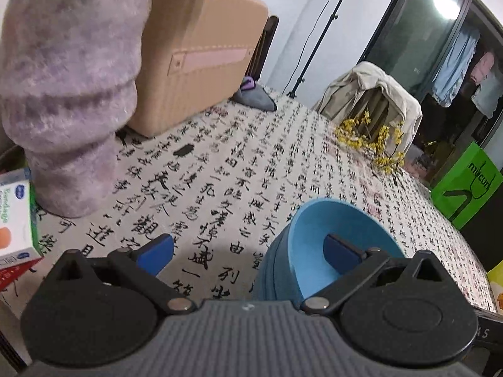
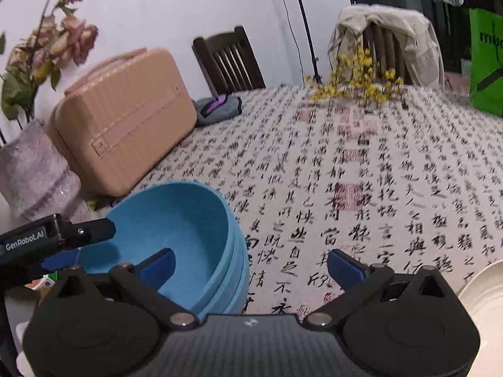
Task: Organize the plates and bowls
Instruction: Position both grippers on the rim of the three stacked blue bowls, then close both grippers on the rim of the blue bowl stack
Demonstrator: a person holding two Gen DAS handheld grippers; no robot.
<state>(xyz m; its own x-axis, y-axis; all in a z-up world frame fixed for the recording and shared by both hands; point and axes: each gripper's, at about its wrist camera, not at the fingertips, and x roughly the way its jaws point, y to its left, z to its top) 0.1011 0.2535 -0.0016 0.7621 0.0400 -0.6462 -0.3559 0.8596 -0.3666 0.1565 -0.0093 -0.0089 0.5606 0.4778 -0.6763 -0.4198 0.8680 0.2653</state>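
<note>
A stack of blue bowls (image 1: 314, 251) sits on the calligraphy tablecloth (image 1: 220, 172). My left gripper (image 1: 250, 249) is open and straddles the near-left rim: its right finger is inside the top bowl, its left finger outside. In the right wrist view the same stack (image 2: 188, 238) is at lower left. My right gripper (image 2: 251, 267) is open and straddles the stack's right rim, left finger inside the bowl. The left gripper's arm (image 2: 59, 235) reaches in from the left. A white plate (image 2: 484, 301) shows at the lower right edge.
A tan case (image 2: 125, 132) stands at the back left beside a pink fuzzy vase (image 1: 69, 94) with dried flowers. Yellow flower sprigs (image 2: 355, 84) lie at the far side by a draped chair. A green bag (image 2: 487, 62) stands at right. Boxes (image 1: 15, 220) lie at left.
</note>
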